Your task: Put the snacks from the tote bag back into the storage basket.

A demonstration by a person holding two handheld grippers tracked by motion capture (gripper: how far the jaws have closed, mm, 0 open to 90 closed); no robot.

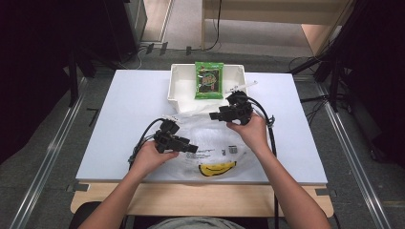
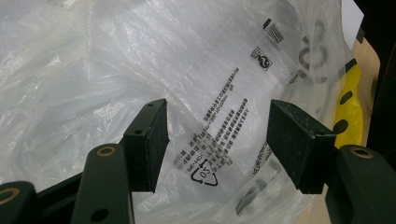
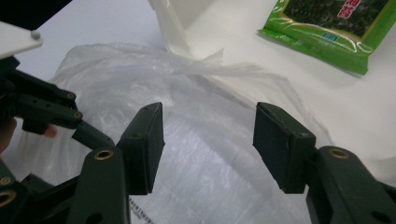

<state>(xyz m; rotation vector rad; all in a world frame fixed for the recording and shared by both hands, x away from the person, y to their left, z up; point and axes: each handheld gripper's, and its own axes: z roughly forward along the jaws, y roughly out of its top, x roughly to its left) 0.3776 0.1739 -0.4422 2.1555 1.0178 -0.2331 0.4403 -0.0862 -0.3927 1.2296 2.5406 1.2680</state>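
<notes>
Both tongs stand wide open with nothing clamped. Left tongs [image 1: 192,148] hover low over the clear plastic bag [image 1: 210,136], which lies flat and crumpled on the white worktop [image 1: 129,119] in front of the person; printed text and a recycling mark show between its jaws, but the film is not pinched. Right tongs [image 1: 213,115] sit over the bag's far end, near its ruffled mouth, pointing toward the left tongs, probably lining up to catch an edge and open it. Green snack packet [image 1: 209,80] lies inside the white bin [image 1: 177,90] just behind the bag, likely waiting to be bagged. Yellow banana print [image 1: 217,168] marks the bag's near end, so the mouth faces the bin, handy for loading.
</notes>
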